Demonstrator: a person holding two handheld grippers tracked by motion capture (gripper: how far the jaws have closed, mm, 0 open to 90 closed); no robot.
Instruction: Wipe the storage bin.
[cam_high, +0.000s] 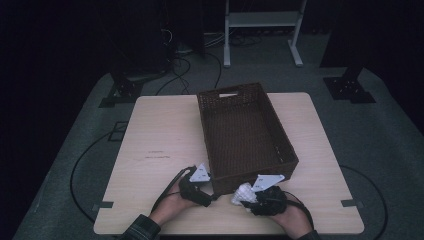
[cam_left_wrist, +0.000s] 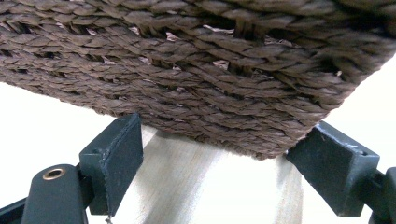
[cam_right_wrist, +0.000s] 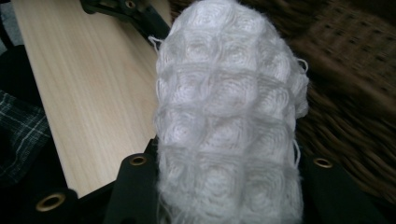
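A dark brown wicker basket (cam_high: 282, 130) stands on the pale wooden table (cam_high: 160, 140), with nothing visible inside it. My left gripper (cam_high: 207, 192) sits at the basket's near left corner. In the left gripper view its jaws (cam_left_wrist: 215, 154) stand wide apart, with the woven corner (cam_left_wrist: 196, 70) just beyond their tips and bare table between them. My right gripper (cam_high: 246, 199) is shut on a white knitted cloth (cam_high: 243, 194) in front of the basket's near wall. In the right gripper view the cloth (cam_right_wrist: 229, 126) bulges up between the jaws and hides their tips, with basket weave (cam_right_wrist: 345, 93) to its right.
Cables trail from both grippers over the table's near edge. Bare tabletop (cam_high: 155, 125) stretches left of the basket. Beyond the table are dark stands, floor cables and a white frame (cam_high: 262, 20). A plaid sleeve (cam_right_wrist: 18, 130) shows at the left of the right gripper view.
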